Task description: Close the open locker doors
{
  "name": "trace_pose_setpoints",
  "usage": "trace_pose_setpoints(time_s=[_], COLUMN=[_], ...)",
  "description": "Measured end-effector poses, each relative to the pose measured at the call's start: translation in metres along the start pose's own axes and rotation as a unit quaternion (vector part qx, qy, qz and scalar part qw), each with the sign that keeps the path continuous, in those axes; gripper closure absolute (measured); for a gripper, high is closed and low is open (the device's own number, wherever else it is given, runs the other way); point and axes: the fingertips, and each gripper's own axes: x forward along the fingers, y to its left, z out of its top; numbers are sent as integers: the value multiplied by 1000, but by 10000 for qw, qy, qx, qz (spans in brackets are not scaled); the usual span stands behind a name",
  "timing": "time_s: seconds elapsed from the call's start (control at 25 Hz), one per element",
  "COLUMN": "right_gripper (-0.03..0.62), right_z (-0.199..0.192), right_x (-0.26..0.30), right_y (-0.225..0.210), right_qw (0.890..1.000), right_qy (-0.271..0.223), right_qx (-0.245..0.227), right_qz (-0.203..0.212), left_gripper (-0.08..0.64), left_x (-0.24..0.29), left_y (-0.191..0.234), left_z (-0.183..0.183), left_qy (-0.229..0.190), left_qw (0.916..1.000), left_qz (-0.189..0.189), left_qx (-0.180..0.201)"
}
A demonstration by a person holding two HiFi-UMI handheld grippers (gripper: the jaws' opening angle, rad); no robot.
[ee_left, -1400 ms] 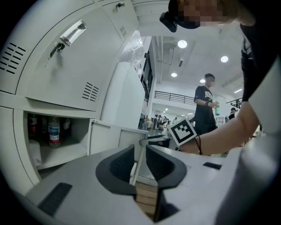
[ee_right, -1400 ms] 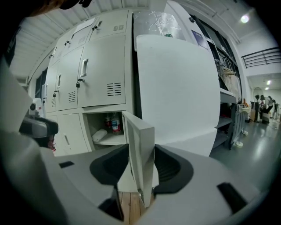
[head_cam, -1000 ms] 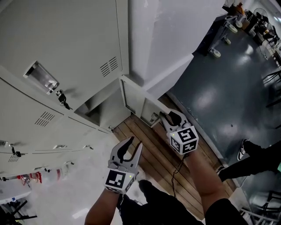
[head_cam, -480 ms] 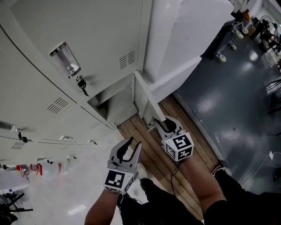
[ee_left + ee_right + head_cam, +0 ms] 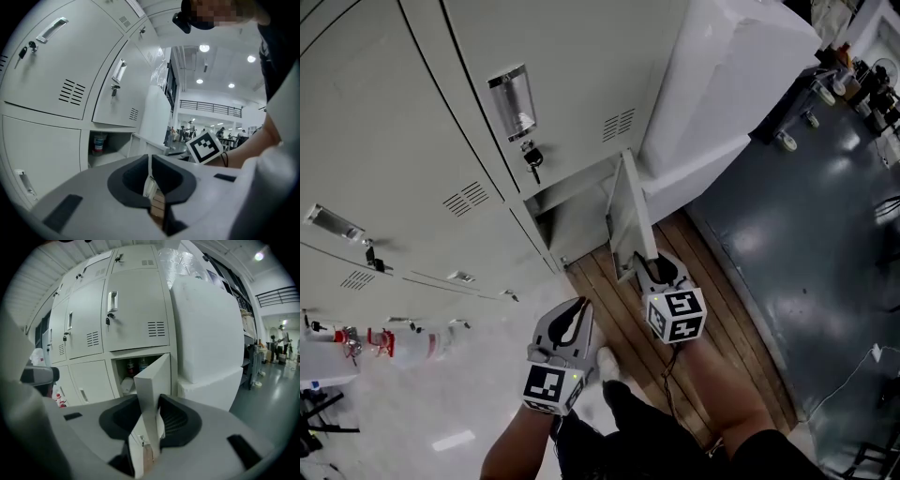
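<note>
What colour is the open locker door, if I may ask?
The locker door is off-white, clearest in the right gripper view.

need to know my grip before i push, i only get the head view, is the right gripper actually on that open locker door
Observer: Yes. In the right gripper view the door edge stands between the jaws of the right gripper. Both pads look to be against it, though the jaws have just been opening a little.
Operator: and the left gripper, holding anything
Observer: No. The left gripper has just been closing, and its jaws are nearly together with nothing between them.
Operator: anything inside that locker
Observer: Bottles stand inside, behind the half-open door.
</note>
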Motion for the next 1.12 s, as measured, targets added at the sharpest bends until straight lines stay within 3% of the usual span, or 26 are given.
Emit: trace_pose_setpoints(time_s=[0.56,1.12], right_gripper=[430,370], right_z=[9,27], right_x=[29,76], right_y=[56,111], right_qw=[9994,9985], right_qy=[-149,-250], right_qx=[274,-11], right_qz=[-155,495], left_gripper=[557,557], left_x=[-45,-65], left_y=[46,90], left_z=[1,0], left_qy=[-70,-62], left_qw=[9989,9982], left_qz=[406,540], left_qx=[-200,-244])
